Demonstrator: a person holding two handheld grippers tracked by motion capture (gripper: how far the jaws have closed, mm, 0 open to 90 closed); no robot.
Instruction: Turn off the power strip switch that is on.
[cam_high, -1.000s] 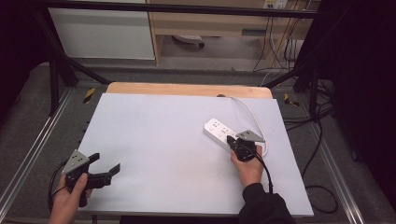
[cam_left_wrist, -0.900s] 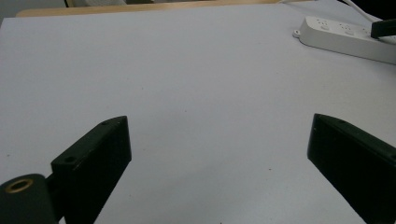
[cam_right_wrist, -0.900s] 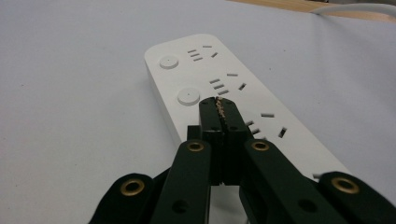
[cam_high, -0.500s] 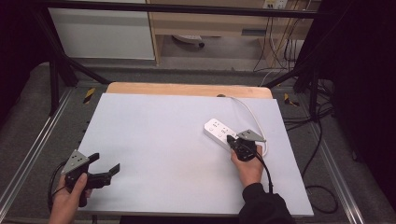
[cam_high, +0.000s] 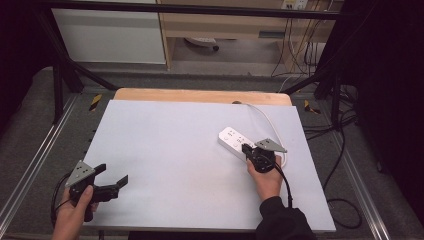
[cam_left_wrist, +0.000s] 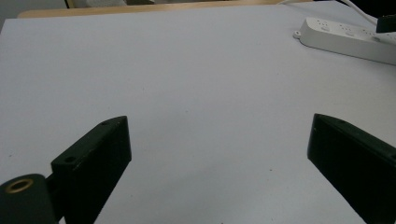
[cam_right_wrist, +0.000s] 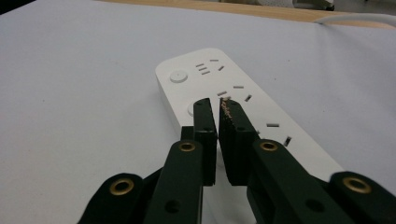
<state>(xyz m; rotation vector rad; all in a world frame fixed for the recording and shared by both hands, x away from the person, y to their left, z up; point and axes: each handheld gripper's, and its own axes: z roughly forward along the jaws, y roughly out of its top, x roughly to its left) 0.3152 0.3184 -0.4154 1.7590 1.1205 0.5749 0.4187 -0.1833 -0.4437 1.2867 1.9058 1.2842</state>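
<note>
A white power strip (cam_high: 235, 141) (cam_right_wrist: 224, 100) (cam_left_wrist: 345, 38) lies flat on the right half of the white table top, its white cable (cam_high: 265, 117) curling to the table's back edge. My right gripper (cam_high: 248, 150) (cam_right_wrist: 218, 105) is shut with nothing between its jaws, and its tips hover over the strip's near sockets beside a round button (cam_right_wrist: 179, 76). Whether the tips touch the strip I cannot tell. My left gripper (cam_high: 112, 175) (cam_left_wrist: 219, 154) rests at the table's front left corner, open wide with nothing between its fingers.
The white table top (cam_high: 170, 150) has a wooden strip (cam_high: 200, 96) along its back edge. Black frame legs (cam_high: 65, 70) and a cabinet (cam_high: 110, 30) stand behind it. Loose cables (cam_high: 340, 145) hang off the right side.
The right gripper has edged slightly forward over the power strip. The left gripper has stayed where it was.
</note>
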